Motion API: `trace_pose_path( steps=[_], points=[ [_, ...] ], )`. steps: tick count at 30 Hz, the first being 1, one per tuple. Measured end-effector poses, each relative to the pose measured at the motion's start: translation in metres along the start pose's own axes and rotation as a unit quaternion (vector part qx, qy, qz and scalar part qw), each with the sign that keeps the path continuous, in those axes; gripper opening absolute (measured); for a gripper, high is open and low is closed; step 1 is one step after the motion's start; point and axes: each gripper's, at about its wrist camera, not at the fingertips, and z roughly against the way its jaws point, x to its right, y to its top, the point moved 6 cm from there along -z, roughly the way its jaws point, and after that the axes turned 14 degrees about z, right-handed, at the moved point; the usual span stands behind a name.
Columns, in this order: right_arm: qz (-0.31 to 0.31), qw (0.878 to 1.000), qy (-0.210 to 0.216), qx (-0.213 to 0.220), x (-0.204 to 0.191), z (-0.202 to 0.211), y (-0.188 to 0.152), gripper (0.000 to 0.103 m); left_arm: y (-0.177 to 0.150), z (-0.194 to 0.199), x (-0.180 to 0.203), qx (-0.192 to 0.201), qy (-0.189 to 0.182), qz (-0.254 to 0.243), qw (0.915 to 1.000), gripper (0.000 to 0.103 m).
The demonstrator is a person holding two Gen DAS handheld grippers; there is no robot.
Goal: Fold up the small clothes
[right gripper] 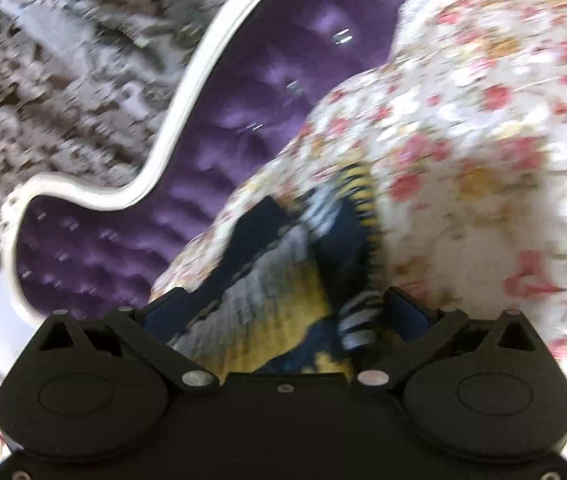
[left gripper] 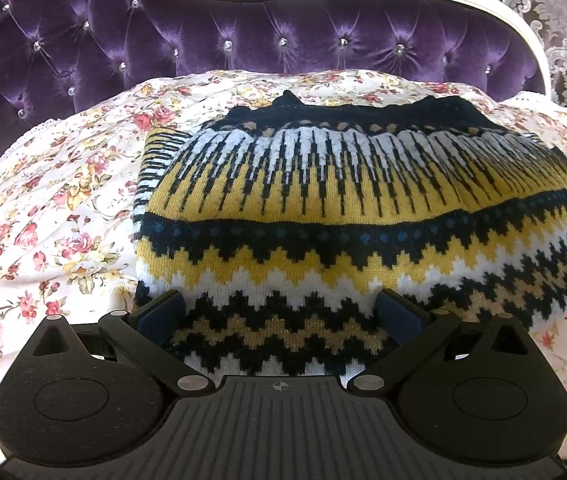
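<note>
Patterned knit sweater (left gripper: 323, 216): flat on floral bedsheet (left gripper: 43, 208), purple headboard (left gripper: 163, 32) at 12 o'clock. Left gripper (left gripper: 279, 314): fingers released, straddling sweater hem. Right gripper (right gripper: 283, 312): fingers spread around bunched sweater; view blurred.

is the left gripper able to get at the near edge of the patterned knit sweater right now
Probably yes: the left gripper has its jaws open on either side of the yellow, white and navy zigzag knit sweater, with nothing in between.

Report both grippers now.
Left gripper: open over the sweater, holding nothing.
Right gripper: open, sweater between its jaws, not clamped.
</note>
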Motion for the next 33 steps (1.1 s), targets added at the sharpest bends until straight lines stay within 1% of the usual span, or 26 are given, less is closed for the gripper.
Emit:
trace_pose_path(
  steps=[3,5,8,9,10,11,14,15,16,17,19,20,21,23,25,30,33],
  points=[
    [-0.014,0.999,0.044,0.011,-0.003,-0.007,-0.001,0.103,0.000,0.000,0.000,0.000,0.000,0.001,1.0000,0.103],
    [-0.025,0.998,0.050,0.019,-0.001,-0.005,-0.001,0.103,0.001,0.000,0.000,-0.001,-0.001,0.002,1.0000,0.103],
    [-0.041,0.998,0.052,0.005,0.001,0.003,-0.002,0.102,0.002,-0.001,0.000,-0.006,-0.001,0.003,1.0000,0.103],
    [-0.051,0.997,0.050,0.009,0.002,0.007,-0.001,0.101,0.002,-0.001,0.000,-0.007,-0.001,0.004,1.0000,0.103],
    [-0.061,0.996,0.058,0.015,0.003,0.011,0.001,0.100,0.002,-0.001,0.000,-0.007,-0.001,0.004,1.0000,0.103],
    [-0.067,0.994,0.077,0.028,0.002,0.017,0.004,0.099,0.002,-0.001,0.000,-0.007,-0.001,0.004,1.0000,0.103],
    [-0.067,0.983,0.145,0.095,-0.010,0.043,0.020,0.098,0.001,0.000,0.001,-0.003,-0.001,0.005,1.0000,0.103],
    [-0.068,0.979,0.156,0.115,-0.011,0.051,0.025,0.098,0.001,0.000,0.000,-0.002,-0.001,0.005,1.0000,0.103],
    [-0.070,0.979,0.151,0.120,-0.010,0.056,0.028,0.099,0.001,0.000,0.000,-0.003,-0.001,0.005,1.0000,0.103],
    [-0.069,0.983,0.128,0.112,-0.008,0.058,0.029,0.099,0.000,0.000,0.000,-0.004,-0.001,0.005,1.0000,0.103],
    [-0.048,0.994,0.059,0.083,-0.001,0.058,0.027,0.100,0.000,0.000,0.000,-0.005,-0.001,0.005,1.0000,0.103],
    [-0.040,0.997,0.020,0.059,0.003,0.057,0.024,0.100,0.000,0.000,0.000,-0.005,-0.001,0.005,1.0000,0.103],
    [-0.035,0.999,-0.012,0.033,0.008,0.056,0.020,0.100,0.000,0.000,0.000,-0.005,-0.001,0.005,1.0000,0.103],
    [-0.034,0.998,-0.046,-0.020,0.016,0.051,0.011,0.100,0.000,0.000,0.000,-0.004,-0.001,0.005,1.0000,0.103],
    [-0.042,0.996,-0.053,-0.062,0.025,0.045,-0.001,0.100,0.000,-0.001,0.000,-0.004,-0.001,0.005,1.0000,0.103],
    [-0.033,0.995,-0.007,-0.092,0.020,0.036,-0.008,0.100,0.000,-0.001,0.000,-0.004,-0.001,0.005,1.0000,0.103],
    [-0.035,0.994,0.018,-0.099,0.018,0.033,-0.012,0.103,0.001,-0.001,0.000,-0.004,-0.001,0.005,1.0000,0.103]
  ],
)
